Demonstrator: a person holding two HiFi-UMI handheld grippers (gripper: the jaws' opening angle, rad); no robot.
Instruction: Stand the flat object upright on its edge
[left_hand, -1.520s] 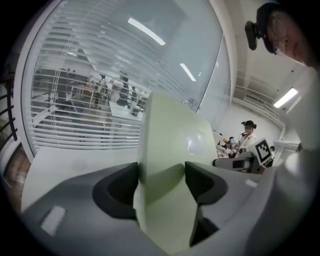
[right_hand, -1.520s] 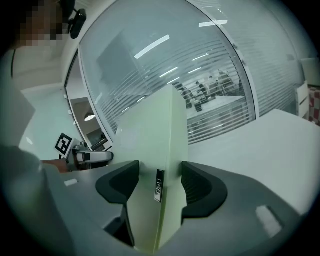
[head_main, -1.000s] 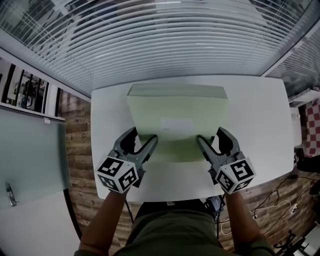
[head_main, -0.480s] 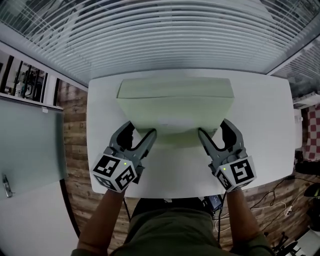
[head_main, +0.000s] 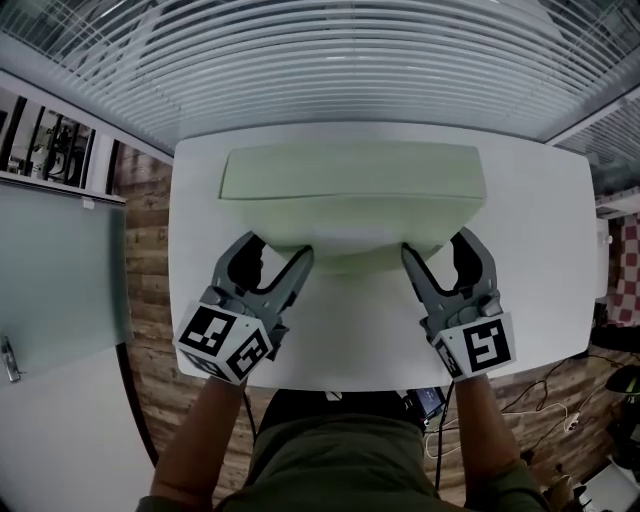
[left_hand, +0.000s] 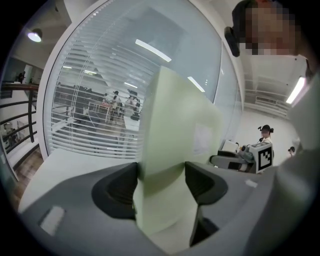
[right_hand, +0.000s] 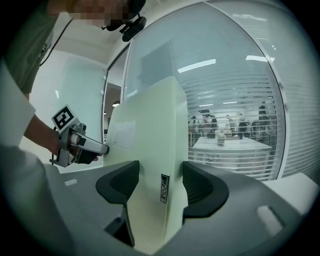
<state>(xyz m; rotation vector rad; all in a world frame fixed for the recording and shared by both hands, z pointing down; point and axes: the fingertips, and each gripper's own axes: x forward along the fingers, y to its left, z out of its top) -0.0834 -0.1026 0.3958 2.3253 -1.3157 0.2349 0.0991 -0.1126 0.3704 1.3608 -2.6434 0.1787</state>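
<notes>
Your left gripper (head_main: 276, 254) pinches the pale green box (head_main: 352, 195) near its left end, jaws pressed against both broad faces, and your right gripper (head_main: 440, 248) clamps the right end the same way. In the head view the box sits over the middle of the white table (head_main: 560, 250), its long narrow edge facing up and its near face sloping down towards you. It rises steeply between the jaws in both gripper views (whether its lower edge touches the table cannot be told). A white label (left_hand: 202, 139) shows on the face towards you, and a small dark sticker (right_hand: 163, 187) sits on the narrow end edge between your right jaws.
</notes>
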